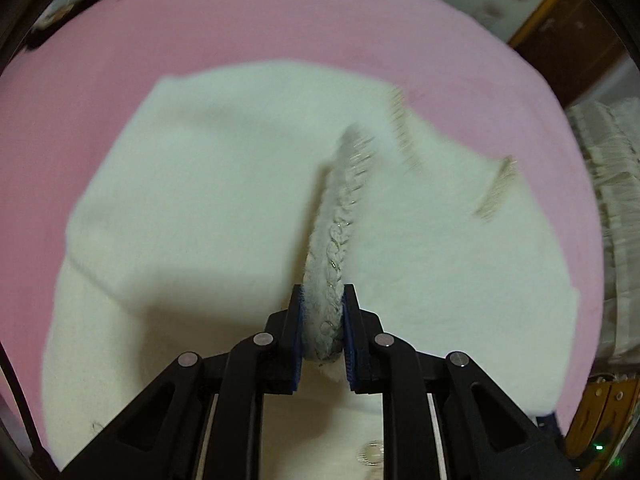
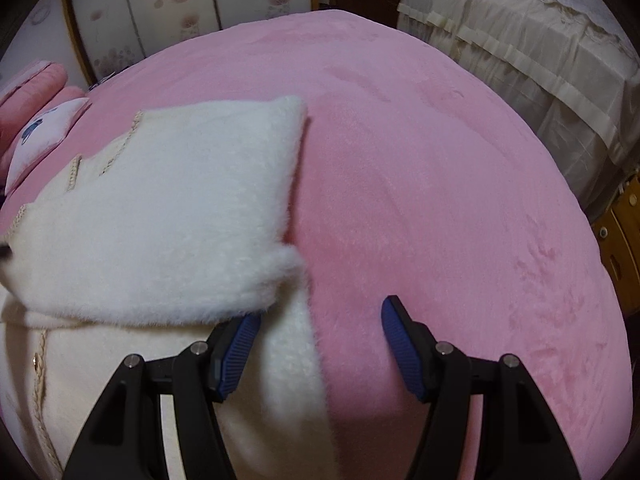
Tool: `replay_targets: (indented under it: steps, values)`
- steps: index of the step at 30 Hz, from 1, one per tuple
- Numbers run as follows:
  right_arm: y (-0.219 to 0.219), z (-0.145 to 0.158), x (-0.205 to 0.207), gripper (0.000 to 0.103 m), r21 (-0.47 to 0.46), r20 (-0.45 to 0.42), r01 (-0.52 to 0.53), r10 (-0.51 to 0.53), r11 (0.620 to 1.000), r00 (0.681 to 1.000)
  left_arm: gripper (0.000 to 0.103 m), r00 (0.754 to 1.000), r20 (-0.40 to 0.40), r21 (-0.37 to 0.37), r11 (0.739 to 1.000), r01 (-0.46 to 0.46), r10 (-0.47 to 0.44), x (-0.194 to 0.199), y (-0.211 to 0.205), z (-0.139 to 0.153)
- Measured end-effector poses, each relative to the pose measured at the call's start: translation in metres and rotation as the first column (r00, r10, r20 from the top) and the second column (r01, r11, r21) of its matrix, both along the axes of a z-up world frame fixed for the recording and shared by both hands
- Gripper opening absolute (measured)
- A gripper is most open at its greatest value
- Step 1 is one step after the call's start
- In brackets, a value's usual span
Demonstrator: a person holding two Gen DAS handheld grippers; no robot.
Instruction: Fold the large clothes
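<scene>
The white fluffy garment (image 1: 208, 200) lies on the pink bed (image 1: 240, 32). Only the left wrist view shows the left tongs (image 1: 322, 292) clamped on its braided edge (image 1: 340, 220). The right wrist view shows the right tongs (image 2: 320, 312) open over the garment's right border, holding nothing.

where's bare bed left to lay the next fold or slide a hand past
Widest bare patch: pink bedspread right of the white coat, out to the cream-skirted bed. A narrower pink band lies beyond the coat's far edge. Crowded: the coat's braided trim in the left gripper, pillows far left.
</scene>
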State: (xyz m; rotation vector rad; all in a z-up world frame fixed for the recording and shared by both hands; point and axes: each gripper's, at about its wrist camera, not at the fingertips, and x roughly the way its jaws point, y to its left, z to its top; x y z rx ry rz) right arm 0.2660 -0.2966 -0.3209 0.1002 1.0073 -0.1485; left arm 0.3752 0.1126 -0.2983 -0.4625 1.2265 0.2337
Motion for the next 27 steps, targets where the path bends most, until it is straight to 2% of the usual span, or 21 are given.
replay_targets:
  steps: [4,7,9,11,15,18,20,22,23,24,25,26,27]
  values:
    - [0.000,0.007,0.009,0.063,-0.017,0.041,-0.073,0.073,0.997,0.996,0.015,0.998,0.012,-0.051,0.997,-0.058,0.059,-0.001,0.003,-0.003]
    - [0.002,0.022,0.014,0.063,-0.031,0.108,-0.098,0.101,0.995,0.989,0.015,0.998,0.050,-0.032,0.999,-0.024,0.025,-0.005,0.009,0.011]
    - [-0.003,0.031,0.017,0.059,0.008,0.145,-0.085,0.083,0.996,0.986,0.015,0.996,0.087,0.005,1.000,0.022,-0.022,0.004,-0.006,0.033]
    - [-0.009,0.036,0.020,0.059,0.070,0.162,-0.056,0.044,0.996,0.986,0.015,0.995,0.088,0.042,0.998,0.048,-0.052,0.008,-0.011,0.038]
    - [-0.028,0.020,0.020,0.059,0.127,0.090,0.078,-0.090,0.989,0.992,0.015,0.998,0.017,0.059,0.997,0.056,-0.057,0.015,-0.025,0.024]
    - [-0.046,-0.002,0.010,0.059,0.249,0.015,0.191,-0.201,0.950,0.979,0.016,0.999,-0.030,0.065,0.997,0.044,-0.042,0.013,-0.025,0.004]
    - [-0.048,-0.008,0.005,0.059,0.298,-0.003,0.238,-0.248,0.925,0.969,0.020,0.999,-0.026,0.048,0.998,0.028,-0.027,0.007,-0.019,0.000]
    - [-0.045,-0.004,0.006,0.059,0.295,-0.034,0.267,-0.269,0.918,0.963,0.024,1.000,-0.027,0.038,0.999,-0.005,0.006,0.004,-0.012,0.004]
    - [-0.042,0.001,0.006,0.059,0.280,-0.050,0.278,-0.275,0.919,0.960,0.031,0.999,-0.034,0.045,0.999,-0.021,0.022,0.002,-0.009,0.008]
    - [-0.038,0.008,0.006,0.059,0.258,-0.060,0.286,-0.280,0.923,0.958,0.036,0.998,-0.048,0.069,0.997,-0.039,0.042,-0.001,-0.006,0.015]
    - [-0.033,0.017,0.004,0.059,0.224,-0.062,0.296,-0.289,0.929,0.955,0.045,0.997,-0.057,0.092,0.995,-0.044,0.049,-0.003,-0.005,0.020]
    - [-0.027,0.028,0.002,0.059,0.196,-0.054,0.298,-0.293,0.934,0.955,0.048,0.997,-0.062,0.116,0.992,-0.044,0.051,-0.004,-0.004,0.026]
    - [-0.022,0.036,-0.002,0.059,0.175,-0.039,0.295,-0.292,0.940,0.955,0.048,0.997,-0.062,0.176,0.984,-0.039,0.050,-0.009,-0.005,0.038]
